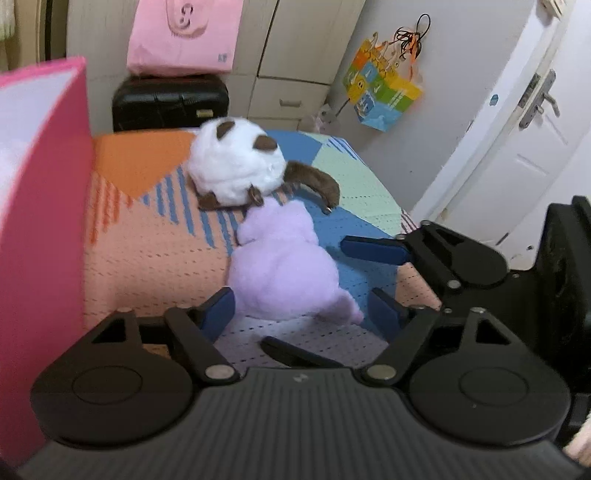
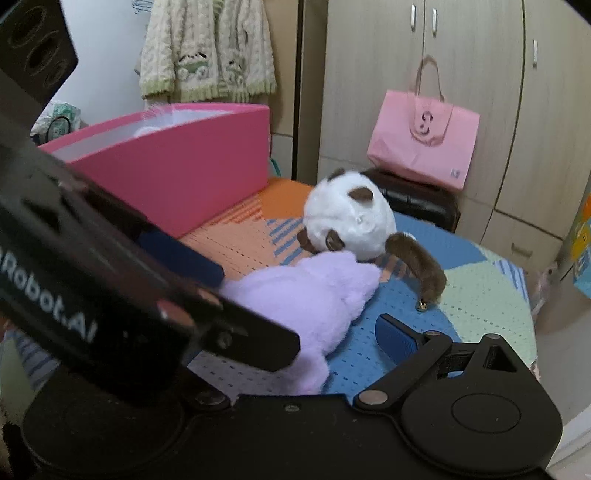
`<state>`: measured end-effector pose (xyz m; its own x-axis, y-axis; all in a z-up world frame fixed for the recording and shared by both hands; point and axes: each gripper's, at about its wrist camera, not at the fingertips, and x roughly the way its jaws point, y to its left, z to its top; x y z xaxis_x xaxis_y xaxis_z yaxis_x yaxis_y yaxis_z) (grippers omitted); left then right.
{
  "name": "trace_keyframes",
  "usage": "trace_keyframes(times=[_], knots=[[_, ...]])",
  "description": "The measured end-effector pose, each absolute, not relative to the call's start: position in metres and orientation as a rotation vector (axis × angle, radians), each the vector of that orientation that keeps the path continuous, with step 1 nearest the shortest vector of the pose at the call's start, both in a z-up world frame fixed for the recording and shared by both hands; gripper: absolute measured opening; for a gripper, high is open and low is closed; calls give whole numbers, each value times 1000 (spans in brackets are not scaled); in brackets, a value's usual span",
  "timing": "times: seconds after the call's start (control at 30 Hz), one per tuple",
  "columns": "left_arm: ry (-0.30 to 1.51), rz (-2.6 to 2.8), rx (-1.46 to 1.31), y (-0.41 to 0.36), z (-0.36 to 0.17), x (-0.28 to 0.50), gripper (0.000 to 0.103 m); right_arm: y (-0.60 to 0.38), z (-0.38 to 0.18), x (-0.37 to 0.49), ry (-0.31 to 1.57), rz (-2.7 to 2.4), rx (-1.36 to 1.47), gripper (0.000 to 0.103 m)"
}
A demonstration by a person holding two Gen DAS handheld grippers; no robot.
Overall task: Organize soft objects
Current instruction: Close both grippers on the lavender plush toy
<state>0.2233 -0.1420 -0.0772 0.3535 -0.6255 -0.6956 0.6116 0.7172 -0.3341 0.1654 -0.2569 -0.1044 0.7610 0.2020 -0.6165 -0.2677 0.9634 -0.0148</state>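
Observation:
A lilac plush toy (image 1: 282, 266) lies on the patterned mat (image 1: 155, 240), with a white-and-brown plush animal (image 1: 236, 166) just beyond it, touching it. My left gripper (image 1: 304, 308) is open, its blue pads either side of the lilac plush's near end. My right gripper (image 1: 364, 275) is open just to the right, with only one blue pad (image 2: 393, 339) showing in its own view, beside the lilac plush (image 2: 306, 295). The left gripper's body hides the other pad there. The pink box (image 2: 173, 162) stands at the left; the white plush (image 2: 351, 221) lies in front of it.
The pink box wall (image 1: 40, 206) is close on my left. A black case (image 1: 170, 99) with a pink bag (image 1: 184, 33) on it stands beyond the mat. A colourful bag (image 1: 384, 92) hangs at the right near a white door (image 1: 517, 122). Wardrobe doors (image 2: 424, 74) stand behind.

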Motion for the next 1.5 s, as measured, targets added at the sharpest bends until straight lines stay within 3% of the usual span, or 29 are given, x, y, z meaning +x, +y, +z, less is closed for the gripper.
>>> trace_keyframes(times=[0.37, 0.73, 1.03, 1.2, 1.5], knots=[[860, -747, -38, -149, -83, 239, 78, -258, -112, 184, 706, 248, -32, 96], [810, -702, 18, -150, -84, 247, 79, -252, -111, 176, 706, 202, -59, 83], [851, -713, 40, -155, -89, 237, 61, -247, -111, 167, 688, 160, -5, 65], [855, -725, 22, -150, -88, 229, 59, -246, -111, 157, 675, 142, 36, 58], [843, -700, 87, -147, -78, 205, 59, -241, -109, 141, 676, 141, 104, 57]])
